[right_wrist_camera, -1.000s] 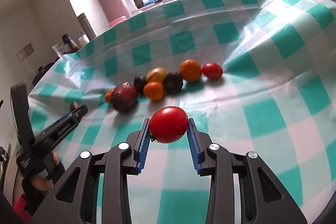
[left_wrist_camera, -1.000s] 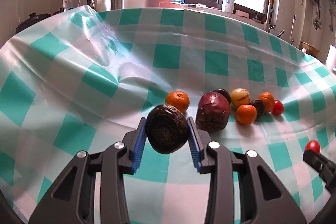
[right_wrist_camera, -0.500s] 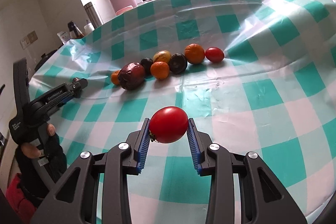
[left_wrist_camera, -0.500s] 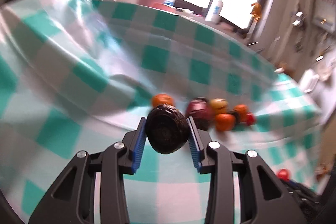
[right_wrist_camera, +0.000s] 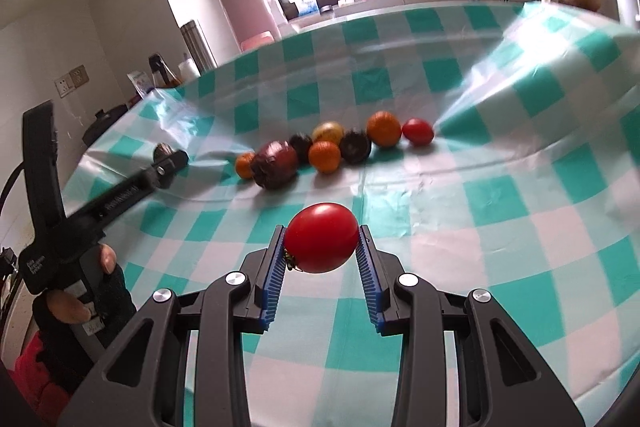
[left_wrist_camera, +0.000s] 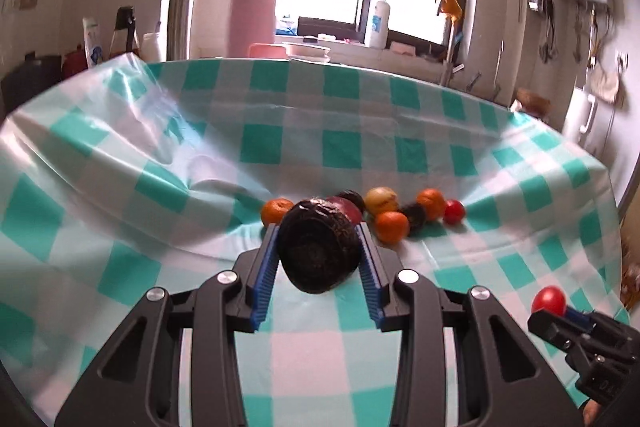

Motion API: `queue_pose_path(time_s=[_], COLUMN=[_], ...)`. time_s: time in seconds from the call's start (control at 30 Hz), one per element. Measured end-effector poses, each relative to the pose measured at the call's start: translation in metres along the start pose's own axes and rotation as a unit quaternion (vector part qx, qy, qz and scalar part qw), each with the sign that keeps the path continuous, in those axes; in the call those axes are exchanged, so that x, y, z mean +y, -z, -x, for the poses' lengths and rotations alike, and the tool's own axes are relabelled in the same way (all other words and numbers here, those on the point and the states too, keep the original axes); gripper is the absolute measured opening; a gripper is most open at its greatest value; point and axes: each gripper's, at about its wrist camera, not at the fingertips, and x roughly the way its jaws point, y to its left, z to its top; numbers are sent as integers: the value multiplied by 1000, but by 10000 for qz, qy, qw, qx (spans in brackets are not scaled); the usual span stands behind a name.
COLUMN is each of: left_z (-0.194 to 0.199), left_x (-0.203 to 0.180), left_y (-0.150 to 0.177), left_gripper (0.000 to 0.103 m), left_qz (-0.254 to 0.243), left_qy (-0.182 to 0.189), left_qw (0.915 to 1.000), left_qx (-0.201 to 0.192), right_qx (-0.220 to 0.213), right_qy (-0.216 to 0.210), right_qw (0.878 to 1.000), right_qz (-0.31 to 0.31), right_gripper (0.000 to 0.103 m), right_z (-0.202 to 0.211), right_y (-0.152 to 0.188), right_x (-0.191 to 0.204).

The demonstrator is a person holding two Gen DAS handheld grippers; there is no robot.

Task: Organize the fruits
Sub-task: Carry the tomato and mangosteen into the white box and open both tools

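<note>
The left gripper (left_wrist_camera: 319, 259) clamps a dark wrinkled fruit (left_wrist_camera: 318, 247); the right gripper (right_wrist_camera: 322, 247) clamps a red tomato (right_wrist_camera: 321, 237). Other fruits (right_wrist_camera: 328, 147) cluster mid-surface (right_wrist_camera: 500, 227), edges well apart.

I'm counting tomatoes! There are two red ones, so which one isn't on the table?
The red tomato held between the right gripper jaws. The other tomato lies on the tablecloth, ending the fruit row.

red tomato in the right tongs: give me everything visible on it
The red tomato is smooth, glossy and oval, lying sideways. A small dark stem remnant sits at its lower left. The right tongs are shut on it, blue ribbed pads pressing both ends. It hangs clear above the checked tablecloth.
</note>
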Motion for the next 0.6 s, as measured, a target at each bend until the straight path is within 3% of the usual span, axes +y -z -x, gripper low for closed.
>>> queue_pose_path(time_s=[0.23, 0.37, 0.6], left_z=[35, 49, 82], left_x=[-73, -113, -177], left_y=[20, 36, 69], left_gripper=[38, 38, 38], left_qz=[-1011, -1311, -2027], left_qy=[168, 599, 1216], left_qw=[9947, 9895, 9716], left_qx=[-3, 124, 135], right_qx=[-121, -199, -269], right_qy=[529, 873, 1357], right_qw=[9985, 9960, 9900], right_qz=[123, -21, -287], right_gripper=[36, 36, 36], right_z=[60, 99, 153], right_y=[25, 41, 71], right_x=[-25, -50, -89])
